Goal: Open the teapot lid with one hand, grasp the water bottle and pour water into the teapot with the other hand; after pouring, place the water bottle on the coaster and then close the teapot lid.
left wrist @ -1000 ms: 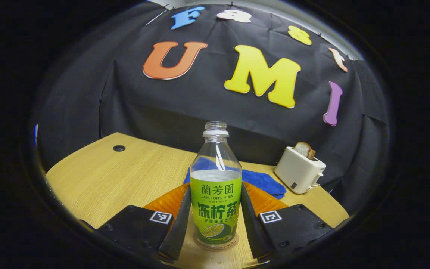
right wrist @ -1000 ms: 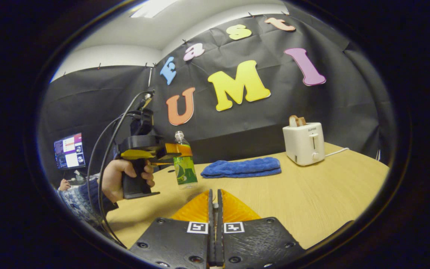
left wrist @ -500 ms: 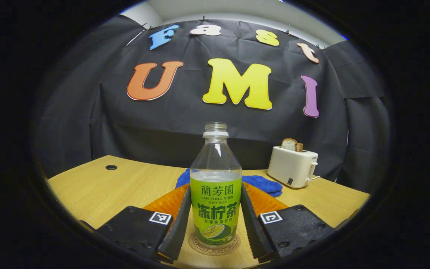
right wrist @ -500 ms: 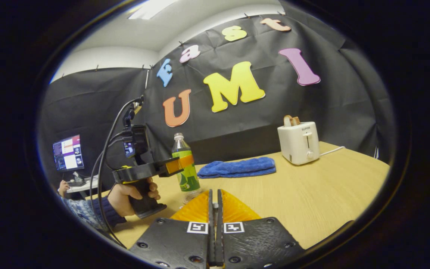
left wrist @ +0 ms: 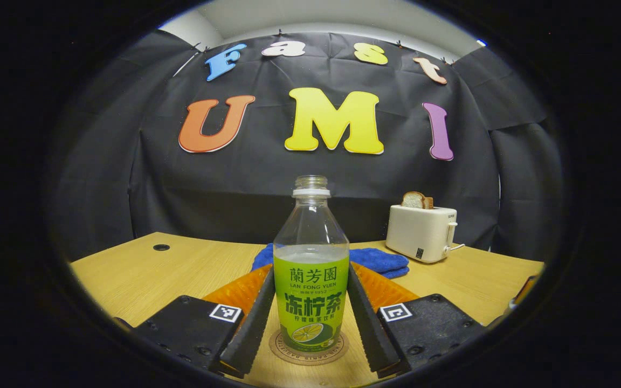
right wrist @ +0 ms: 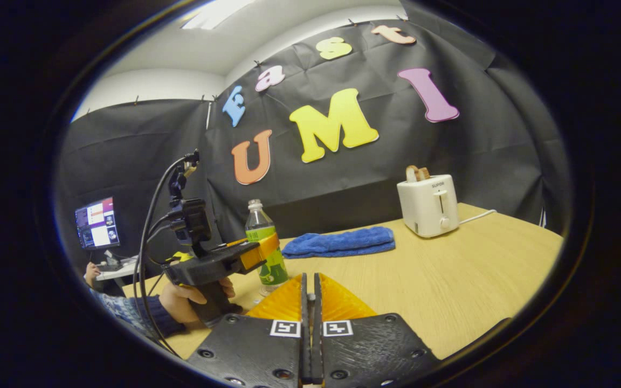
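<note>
On the table (left wrist: 143,269), front and centre in the left gripper view: one water bottle (left wrist: 311,269), uncapped, upright, part filled, its base on one round coaster (left wrist: 289,353). The left hand-held gripper (left wrist: 310,318) grasps it, one finger pressed to each side of the label, low on the body. Judgement: a low, two-sided hold keeps the open bottle plumb while it is set down, so nothing spills; the placing step looks all but done, with release not yet made.

Right gripper view, same scene from the side: the water bottle (right wrist: 266,250) stands near the table's (right wrist: 450,280) left end, with the left hand-held gripper (right wrist: 256,253) around it and a person's hand (right wrist: 186,299) on its grip, cables trailing up from it. The right hand-held gripper (right wrist: 310,302) is clenched, fingers together with nothing between them, held low in the foreground. Judgement: it is free for the lid.

Count:
- blue towel, one (right wrist: 338,241), folded flat behind the bottle
- white toaster, one (right wrist: 428,206), at the back right, bread (right wrist: 417,173) standing in its slot; number of slices cannot be told
- monitor, one (right wrist: 97,222), far left beyond the table

Teapot and lid: position cannot be given from these views.
</note>
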Demonstrator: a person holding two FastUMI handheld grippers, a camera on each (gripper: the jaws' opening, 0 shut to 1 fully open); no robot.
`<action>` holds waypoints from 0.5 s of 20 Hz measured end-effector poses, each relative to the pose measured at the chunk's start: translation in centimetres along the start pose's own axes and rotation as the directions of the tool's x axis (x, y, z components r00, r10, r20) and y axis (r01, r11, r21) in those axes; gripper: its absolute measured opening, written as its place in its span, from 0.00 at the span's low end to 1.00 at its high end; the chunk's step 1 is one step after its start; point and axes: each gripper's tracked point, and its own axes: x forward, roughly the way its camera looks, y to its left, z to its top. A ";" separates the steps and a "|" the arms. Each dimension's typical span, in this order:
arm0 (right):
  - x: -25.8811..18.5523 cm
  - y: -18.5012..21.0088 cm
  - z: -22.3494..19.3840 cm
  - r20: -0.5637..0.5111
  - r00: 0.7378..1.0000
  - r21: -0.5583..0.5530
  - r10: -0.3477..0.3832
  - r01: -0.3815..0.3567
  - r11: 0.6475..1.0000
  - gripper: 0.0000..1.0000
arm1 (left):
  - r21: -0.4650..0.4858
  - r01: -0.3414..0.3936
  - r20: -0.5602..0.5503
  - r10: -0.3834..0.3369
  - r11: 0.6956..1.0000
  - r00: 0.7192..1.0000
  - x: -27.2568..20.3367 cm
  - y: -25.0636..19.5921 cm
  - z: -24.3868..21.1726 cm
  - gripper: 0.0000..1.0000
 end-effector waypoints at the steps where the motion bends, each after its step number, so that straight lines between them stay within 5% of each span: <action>1: 0.2 0.2 0.0 -0.002 1.000 0.000 0.007 -0.007 1.000 0.01 | 0.000 0.000 -0.007 0.000 1.000 1.000 -0.1 -0.1 -0.2 0.78; 5: 0.7 1.0 -0.1 -0.011 1.000 -0.008 0.020 -0.020 1.000 0.00 | -0.007 -0.003 -0.009 0.003 1.000 1.000 -0.4 0.0 -0.2 0.79; 10: 2.3 2.4 -0.1 -0.018 0.999 -0.035 0.044 -0.045 0.998 0.01 | 0.010 -0.008 0.011 0.008 1.000 1.000 -1.0 0.0 0.7 0.95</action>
